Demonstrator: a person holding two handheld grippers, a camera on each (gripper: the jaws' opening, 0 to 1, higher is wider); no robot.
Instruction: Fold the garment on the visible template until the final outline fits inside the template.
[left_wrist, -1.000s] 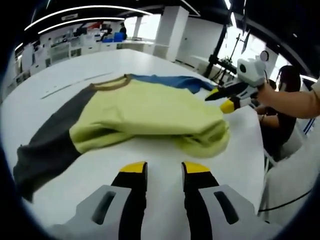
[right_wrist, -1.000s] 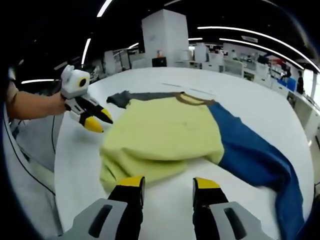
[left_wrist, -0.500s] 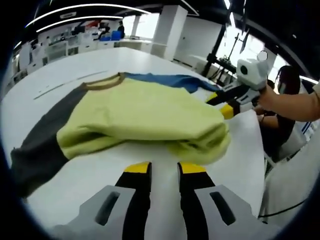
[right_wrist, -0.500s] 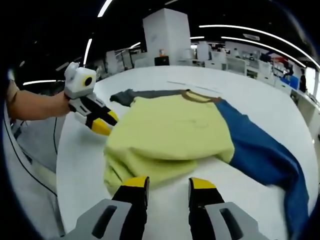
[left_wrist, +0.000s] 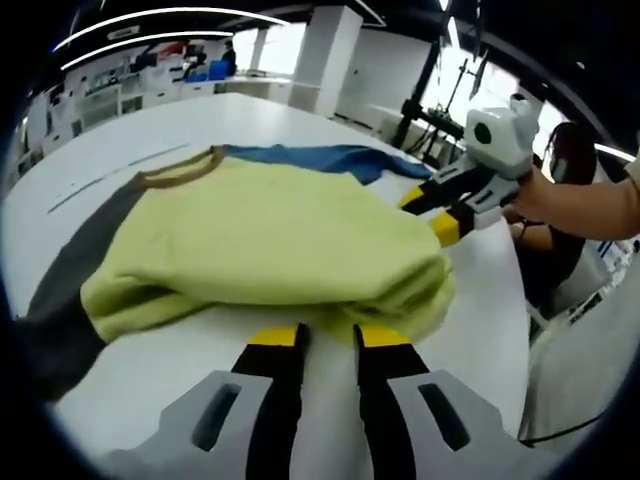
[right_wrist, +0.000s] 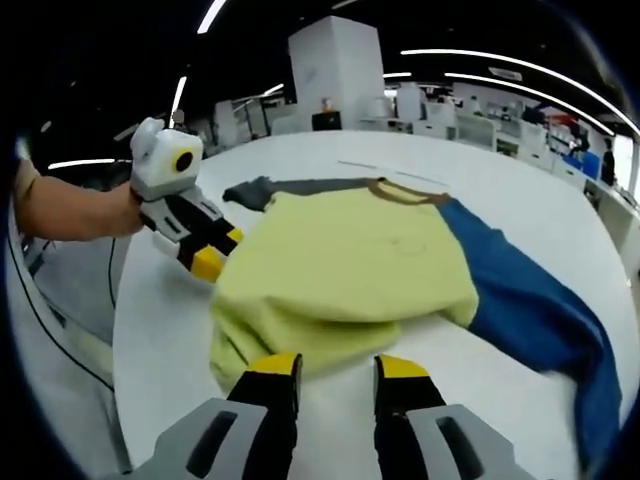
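Note:
A yellow-green shirt lies folded over on the white table, brown collar at the far side. Its grey sleeve trails one way and its blue sleeve the other. My left gripper is open, its yellow tips just short of the thick folded edge; it also shows in the right gripper view, touching the shirt's side. My right gripper is open at the near folded edge, and in the left gripper view it sits against the shirt's corner.
A faint thin line is marked on the table beyond the collar. A person's forearm holds the right gripper. The table edge runs close by. Desks and pillars stand in the background.
Both grippers have moved in toward the shirt's folded edge, and their jaw gaps have narrowed slightly. The shirt lies as before.

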